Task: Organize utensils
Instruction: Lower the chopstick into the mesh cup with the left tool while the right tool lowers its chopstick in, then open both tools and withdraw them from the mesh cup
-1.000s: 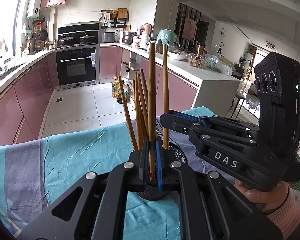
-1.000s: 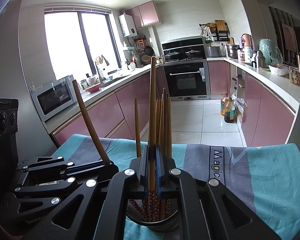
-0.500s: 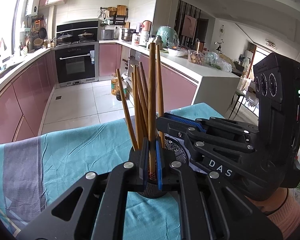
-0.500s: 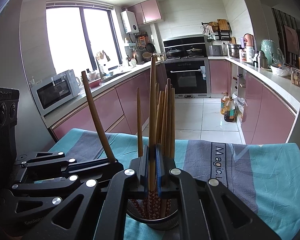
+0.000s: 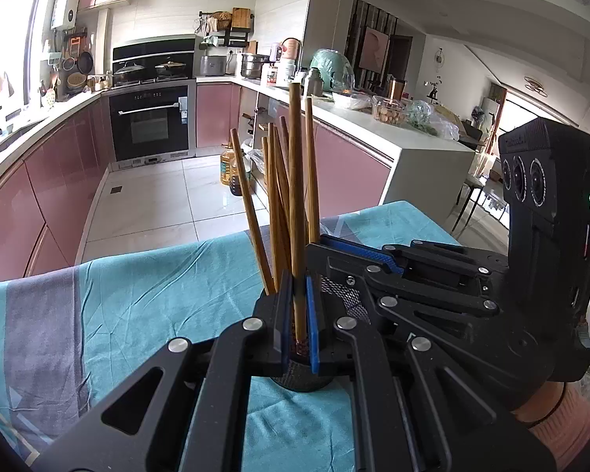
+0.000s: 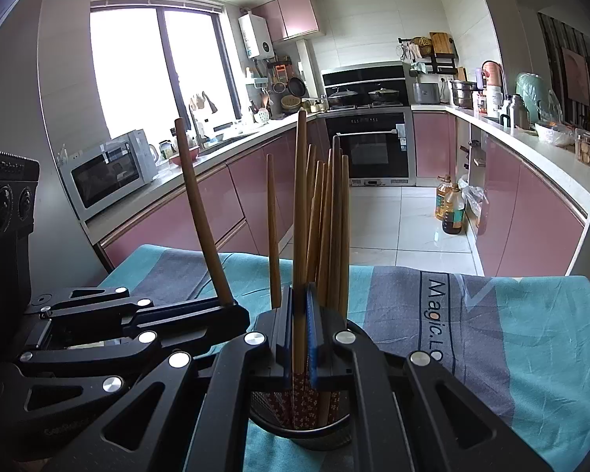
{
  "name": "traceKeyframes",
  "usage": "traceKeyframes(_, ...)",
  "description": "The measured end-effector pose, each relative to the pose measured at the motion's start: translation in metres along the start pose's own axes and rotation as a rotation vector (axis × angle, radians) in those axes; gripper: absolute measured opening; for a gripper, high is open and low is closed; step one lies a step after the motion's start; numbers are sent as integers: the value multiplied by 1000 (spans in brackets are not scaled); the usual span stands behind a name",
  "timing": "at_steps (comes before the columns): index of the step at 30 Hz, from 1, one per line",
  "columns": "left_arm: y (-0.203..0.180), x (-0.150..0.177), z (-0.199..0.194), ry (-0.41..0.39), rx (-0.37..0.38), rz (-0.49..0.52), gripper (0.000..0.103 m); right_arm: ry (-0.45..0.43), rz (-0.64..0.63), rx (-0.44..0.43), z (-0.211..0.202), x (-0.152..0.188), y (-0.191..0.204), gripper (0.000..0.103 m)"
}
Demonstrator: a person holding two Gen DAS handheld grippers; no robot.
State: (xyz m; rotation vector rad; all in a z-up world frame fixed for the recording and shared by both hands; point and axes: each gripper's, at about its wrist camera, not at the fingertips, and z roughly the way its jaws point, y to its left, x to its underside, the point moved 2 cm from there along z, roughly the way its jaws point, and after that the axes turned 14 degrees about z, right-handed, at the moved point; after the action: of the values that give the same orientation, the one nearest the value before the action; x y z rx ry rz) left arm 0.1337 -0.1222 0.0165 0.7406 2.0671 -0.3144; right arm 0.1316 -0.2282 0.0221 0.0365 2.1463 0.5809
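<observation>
A black mesh utensil holder (image 6: 318, 428) stands on the teal and grey cloth (image 6: 531, 338), with several wooden chopsticks (image 6: 330, 212) upright in it. It also shows in the left wrist view (image 5: 303, 377). My left gripper (image 5: 299, 314) is shut on one wooden chopstick (image 5: 296, 181) held upright over the holder. My right gripper (image 6: 299, 330) is shut on another wooden chopstick (image 6: 300, 196), its lower end inside the holder. The two grippers sit close together on either side of the holder, the left gripper (image 6: 232, 314) at the right one's left.
The cloth-covered table (image 5: 145, 275) ends at its far edge toward the kitchen floor. Pink cabinets (image 6: 531, 212), an oven (image 6: 373, 149) and a microwave (image 6: 110, 169) lie beyond. A white counter (image 5: 413, 133) with containers stands right of the table.
Both grippers have lowered a little with their chopsticks toward the holder. The right gripper has shifted closer to the left one.
</observation>
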Motion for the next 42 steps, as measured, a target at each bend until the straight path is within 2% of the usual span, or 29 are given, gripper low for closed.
traceKeyframes(20,23,0,29,49,2,-40,9,28,20,1,9,-1,0,6)
traceKeyframes(32,21,6,37,54,-1,-33,9,27,32,-1,7,1,-1,8)
traceKeyframes(36,20,9,28,33,-16,-28,22,23,39,-1,3,3,-4,12)
traceKeyframes(40,23,15,20,16,-42,-35,30,16,41,4,-4,6,-6,22)
traceKeyframes(42,24,18,12,3,-66,-36,41,8,35,9,-8,8,-7,28)
